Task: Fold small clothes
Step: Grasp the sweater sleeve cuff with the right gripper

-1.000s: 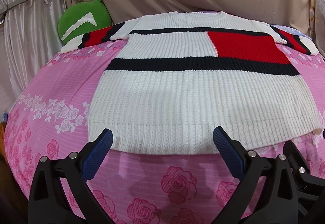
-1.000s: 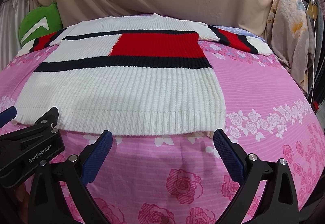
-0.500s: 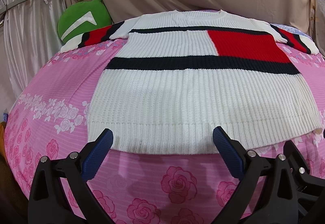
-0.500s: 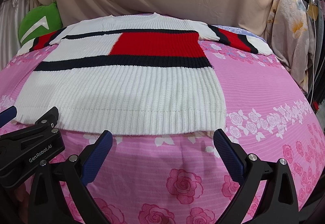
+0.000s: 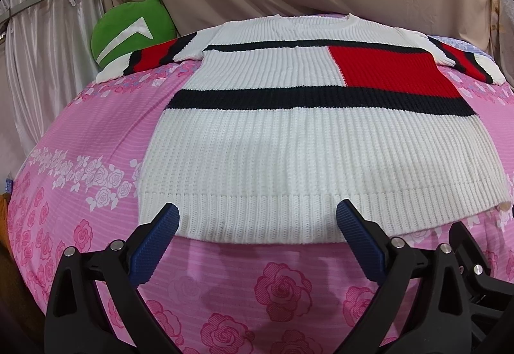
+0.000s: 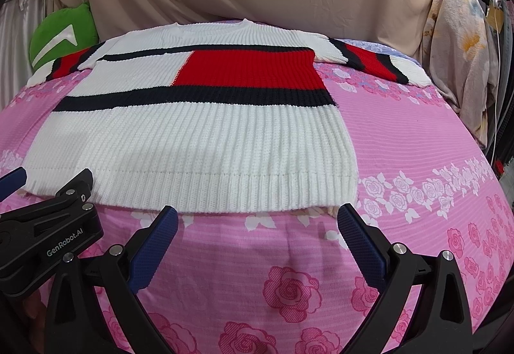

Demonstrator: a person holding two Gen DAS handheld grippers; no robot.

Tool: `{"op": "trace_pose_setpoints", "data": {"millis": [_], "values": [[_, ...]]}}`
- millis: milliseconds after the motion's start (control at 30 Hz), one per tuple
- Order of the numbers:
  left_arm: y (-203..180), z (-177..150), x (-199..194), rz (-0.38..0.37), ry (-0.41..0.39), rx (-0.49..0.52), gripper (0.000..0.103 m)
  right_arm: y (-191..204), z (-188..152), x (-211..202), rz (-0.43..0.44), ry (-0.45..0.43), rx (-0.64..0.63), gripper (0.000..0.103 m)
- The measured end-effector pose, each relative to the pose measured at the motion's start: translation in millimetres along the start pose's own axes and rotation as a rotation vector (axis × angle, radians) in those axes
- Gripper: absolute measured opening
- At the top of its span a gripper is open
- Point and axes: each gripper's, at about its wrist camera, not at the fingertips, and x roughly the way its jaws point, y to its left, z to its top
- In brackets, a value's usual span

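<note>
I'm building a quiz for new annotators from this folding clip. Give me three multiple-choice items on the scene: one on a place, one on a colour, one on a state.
1. Where does the green cushion lie?
A. At the far left, beside a sleeve
B. On the sweater's hem
C. Between the claws

2. What colour is the large block on the sweater's chest?
A. Yellow
B. Red
C. Green

3. How is the sweater lying?
A. Folded in half
B. Bunched in a heap
C. Spread flat, sleeves out

Answers:
1. A: the green cushion sits behind the striped sleeve at the far left.
2. B: the sweater has a red block between two dark bands.
3. C: it lies flat on the pink sheet, unfolded; the left claw and right claw are open and hold nothing.
</note>
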Motion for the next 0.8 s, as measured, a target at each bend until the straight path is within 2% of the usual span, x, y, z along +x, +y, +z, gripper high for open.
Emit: {"op": "trace_pose_setpoints", "data": {"millis": [333, 400, 533, 600, 700, 800], "values": [[-0.3, -0.7, -0.5, -0.003, 0.001, 0.001, 0.095, -1.2, -4.4, -2.2, 0.002, 0.004, 0.000, 0.098], [-1.5, -0.3, -0.4, -0.003, 0.002, 0.005, 0.093, 3.3, 8.3, 5.9, 0.002, 0.000, 0.000, 0.098], [-2.4, 0.3, -1.9, 0.011, 0.001, 0.007, 0.092, 3.2, 3.8, 4.2, 0.008, 0.003, -0.003, 0.098], [-0.6, -0.1, -5.2, -0.013, -0.008, 0.003, 0.093, -0.4, 1.8, 1.7, 0.030, 0.005, 0.005, 0.098], [5.8, 4.7, -16.8, -0.056, -0.043, -0.006, 0.093, -25.0, 16.5, 1.4, 0.073, 0.003, 0.048, 0.098], [18.3, 20.7, -32.9, -0.071, -0.126, 0.011, 0.093, -80.9, 50.1, -1.9, 0.012, -0.065, 0.082, 0.098]]}}
